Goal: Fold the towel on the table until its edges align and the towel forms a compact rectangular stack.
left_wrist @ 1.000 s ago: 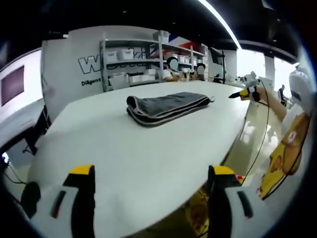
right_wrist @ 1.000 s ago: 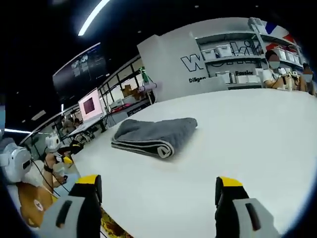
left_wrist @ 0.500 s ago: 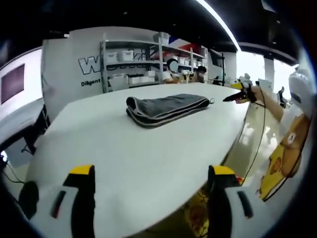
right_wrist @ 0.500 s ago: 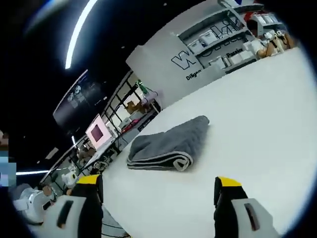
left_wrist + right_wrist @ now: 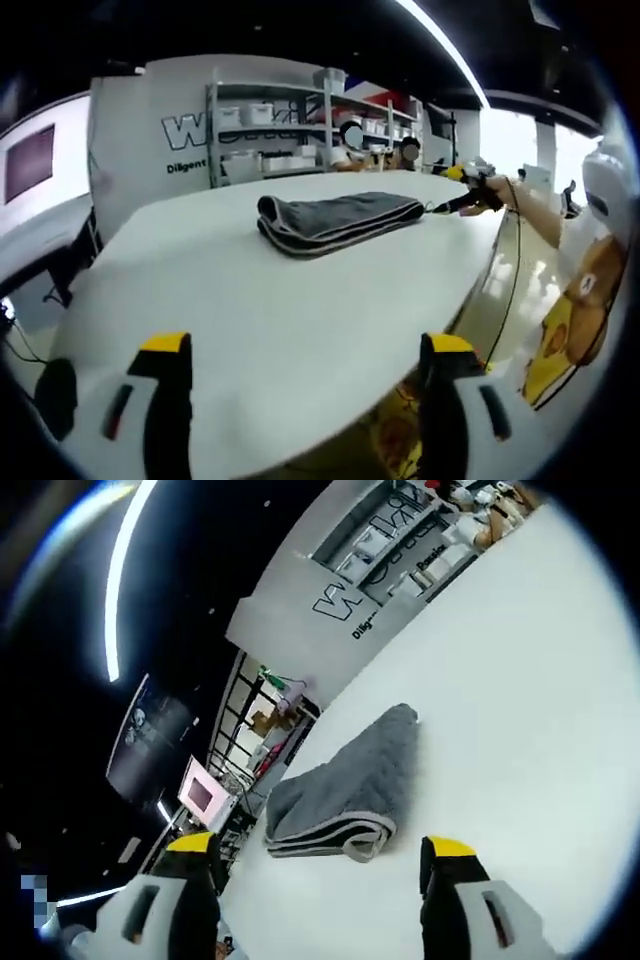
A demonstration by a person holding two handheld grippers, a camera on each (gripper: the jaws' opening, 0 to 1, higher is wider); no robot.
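Observation:
A grey towel [image 5: 338, 218] lies folded into a thick oblong stack on the white table [image 5: 250, 300], well ahead of my left gripper [image 5: 305, 350]. That gripper is open and hovers low over the near table edge, holding nothing. My right gripper [image 5: 455, 203] comes in from the right in a person's hand [image 5: 490, 192], close to the towel's right end. In the right gripper view the towel [image 5: 345, 785] lies just ahead, its rolled edge facing me. The right gripper [image 5: 318, 848] is open with nothing in it, and the table [image 5: 520, 700] stretches beyond.
The table's curved edge [image 5: 470, 290] runs along the right, with a person in a yellow apron [image 5: 575, 320] beside it. Shelves with white bins [image 5: 270, 110] and seated people [image 5: 350, 135] stand behind the far end. A pink monitor [image 5: 200, 795] sits off the table.
My right gripper has come in toward the towel's right end, and its view has rolled and drawn nearer the towel. The left gripper and the towel have stayed put.

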